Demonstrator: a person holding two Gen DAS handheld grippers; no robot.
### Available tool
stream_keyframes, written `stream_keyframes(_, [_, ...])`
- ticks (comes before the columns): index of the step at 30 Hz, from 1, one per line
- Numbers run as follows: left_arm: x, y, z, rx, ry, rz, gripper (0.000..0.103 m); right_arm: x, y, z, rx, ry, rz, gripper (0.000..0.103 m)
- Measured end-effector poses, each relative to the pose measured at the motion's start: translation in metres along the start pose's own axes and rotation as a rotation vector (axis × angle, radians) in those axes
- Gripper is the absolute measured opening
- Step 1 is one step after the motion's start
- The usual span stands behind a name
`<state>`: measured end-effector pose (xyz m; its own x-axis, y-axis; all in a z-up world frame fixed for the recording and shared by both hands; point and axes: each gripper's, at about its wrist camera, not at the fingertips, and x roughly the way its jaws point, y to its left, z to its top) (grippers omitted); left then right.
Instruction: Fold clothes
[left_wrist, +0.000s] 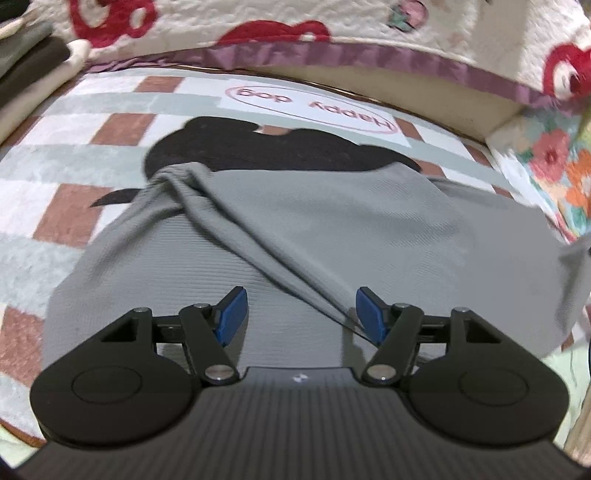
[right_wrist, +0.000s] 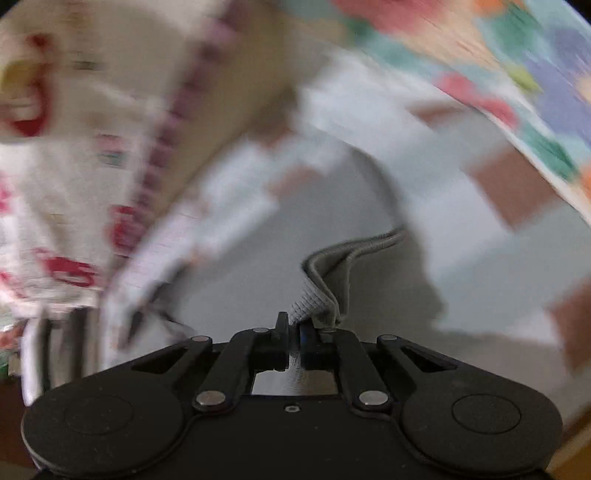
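A grey ribbed garment (left_wrist: 295, 229) lies spread on a checked rug (left_wrist: 66, 214), with a twisted fold running diagonally across it. A black garment (left_wrist: 258, 147) lies beyond it. My left gripper (left_wrist: 301, 314) is open just above the grey garment's near part, blue pads (left_wrist: 232, 314) wide apart, the fold's end beside the right pad. My right gripper (right_wrist: 293, 332) is shut on a bunched edge of the grey garment (right_wrist: 325, 280), lifted off the rug; that view is motion-blurred.
A white blanket with red shapes and a purple trim (left_wrist: 332, 55) lies along the far side. A floral cloth (left_wrist: 554, 166) lies at the right. Folded dark clothes (left_wrist: 22, 62) lie at the far left.
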<state>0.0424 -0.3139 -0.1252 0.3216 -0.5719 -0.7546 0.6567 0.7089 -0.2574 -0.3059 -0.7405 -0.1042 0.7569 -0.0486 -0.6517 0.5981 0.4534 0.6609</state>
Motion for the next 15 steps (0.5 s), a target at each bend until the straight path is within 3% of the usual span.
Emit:
stream_keyframes(2, [-0.005,0.009,0.002,-0.035,-0.011,0.006,0.064,0.001,0.03,-0.005,-0.07,-0.065,0.095,0.007])
stream_keyframes(7, [-0.022,0.036,0.008,-0.105,-0.062,0.029,0.064,0.027,0.129,-0.011,-0.244,-0.096,0.316,0.007])
stream_keyframes(11, [-0.039,0.062,0.008,-0.158,-0.106,0.043,0.064,0.058,0.214,-0.033,-0.368,-0.041,0.469,0.007])
stream_keyframes(15, [-0.05,0.092,-0.003,-0.212,-0.111,0.055,0.064,0.104,0.278,-0.081,-0.46,0.086,0.586,0.007])
